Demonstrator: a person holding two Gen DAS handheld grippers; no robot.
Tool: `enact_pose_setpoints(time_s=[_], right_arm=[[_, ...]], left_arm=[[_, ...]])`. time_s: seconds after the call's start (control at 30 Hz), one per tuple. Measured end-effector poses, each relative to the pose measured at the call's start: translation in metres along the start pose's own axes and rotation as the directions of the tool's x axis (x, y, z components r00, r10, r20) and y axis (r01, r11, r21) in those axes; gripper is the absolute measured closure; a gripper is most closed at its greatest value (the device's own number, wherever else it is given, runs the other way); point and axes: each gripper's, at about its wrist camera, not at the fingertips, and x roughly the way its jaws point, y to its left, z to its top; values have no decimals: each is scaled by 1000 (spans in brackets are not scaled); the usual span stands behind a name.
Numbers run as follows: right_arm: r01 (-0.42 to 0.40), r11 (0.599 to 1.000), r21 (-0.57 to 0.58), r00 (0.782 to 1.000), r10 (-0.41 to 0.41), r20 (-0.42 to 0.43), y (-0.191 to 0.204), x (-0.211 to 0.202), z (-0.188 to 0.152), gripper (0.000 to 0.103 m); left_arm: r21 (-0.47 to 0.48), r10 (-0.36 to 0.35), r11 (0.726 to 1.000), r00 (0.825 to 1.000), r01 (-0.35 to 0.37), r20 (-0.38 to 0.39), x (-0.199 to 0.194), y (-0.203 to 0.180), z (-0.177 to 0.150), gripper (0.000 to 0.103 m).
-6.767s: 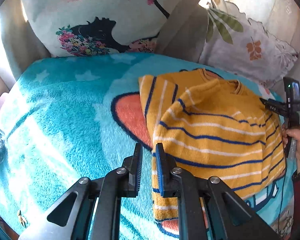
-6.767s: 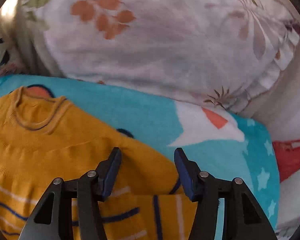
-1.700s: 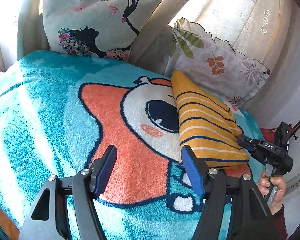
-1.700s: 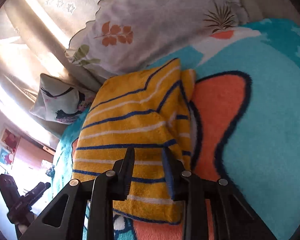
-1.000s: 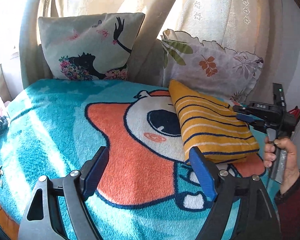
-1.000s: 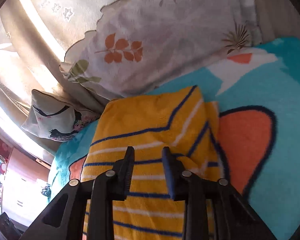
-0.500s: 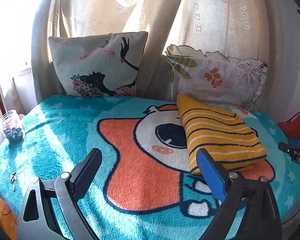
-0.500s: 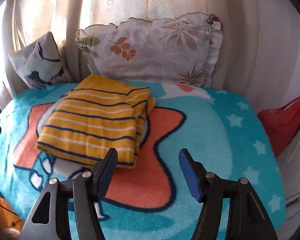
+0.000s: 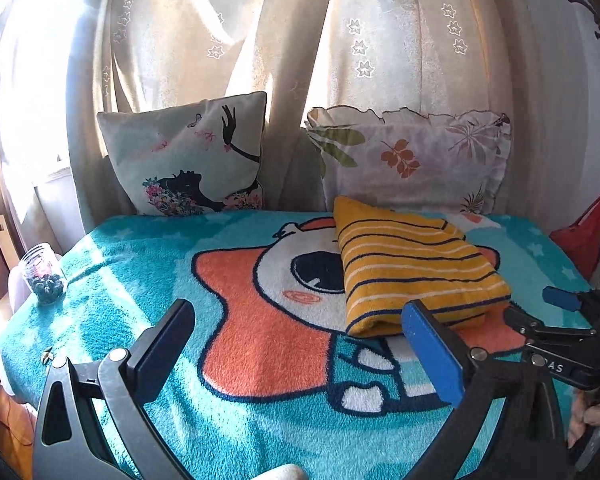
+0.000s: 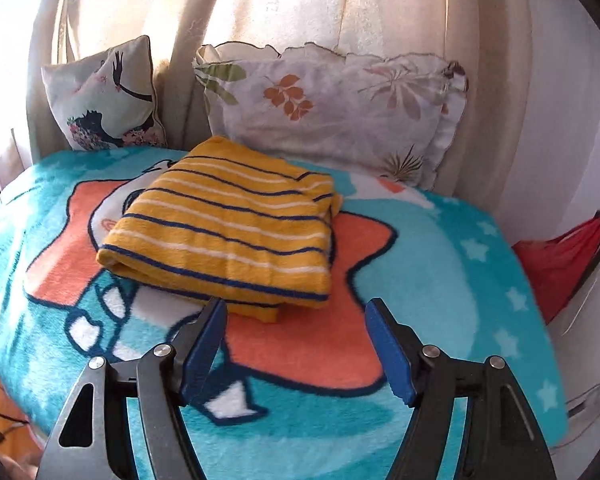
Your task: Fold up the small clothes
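Left gripper point(image 9: 300, 330) sits low and nearest in its own view, tilted down toward the blanket point(image 9: 140, 264); jaws have just been opening and stand spread wide, nothing between them, only blanket beneath. Its right finger point(image 9: 430, 350) overlaps the near corner of the sweater point(image 9: 412, 268) in the picture, but no contact can be confirmed. Right gripper point(image 10: 298, 344) likewise points downward over the blanket's orange patch; jaws have just been opening and stand apart, empty, tips just short of the sweater's near edge. In the left view the right gripper point(image 9: 540, 308) appears at the far right edge, held by a hand point(image 9: 594, 420) of which only the fingers show; lettering on its black body reads "AS", the start cut off by the left gripper's frame. Sweater: yellow with navy and white stripes, folded into a compact rectangle, lying flat on the blanket on the right half of the cartoon print, free of both grippers. Blanket: teal fleece with an orange star-shaped cartoon figure, white face and one large eye. At the blanket's left edge, a glass jar point(image 9: 44, 276) holding dark round items, upright. Behind the sweater, a leaf-print pillow point(image 9: 412, 164) with a scalloped edge, propped upright; to its left a cushion point(image 9: 188, 160) printed with a black silhouette, flowers and butterflies. Red fabric point(image 10: 560, 264) lies at the far right, off the blanket. Farthest back, a cream curtain point(image 9: 360, 52) embroidered with small stars, backlit by sun. No other writing legible.
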Motion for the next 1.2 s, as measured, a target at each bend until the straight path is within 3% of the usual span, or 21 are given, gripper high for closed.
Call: enact_pose_setpoints(time_s=[0.17,0.6,1.2], right_arm=[[-34,991,126,998,41,-51,5,19,-18,27],[-24,978,205,998,34,-46,-4,24,-32,26],[-30,980,195,996,46,-75,18,43,-24,25]], left_arm=[[6,-42,999,998,43,-56,9,-8,-10,0],[-19,-114,993,962,113,-250,54,-17,-35,0],[-66,-148,989,934,133,-326,82,-1,-47,0]])
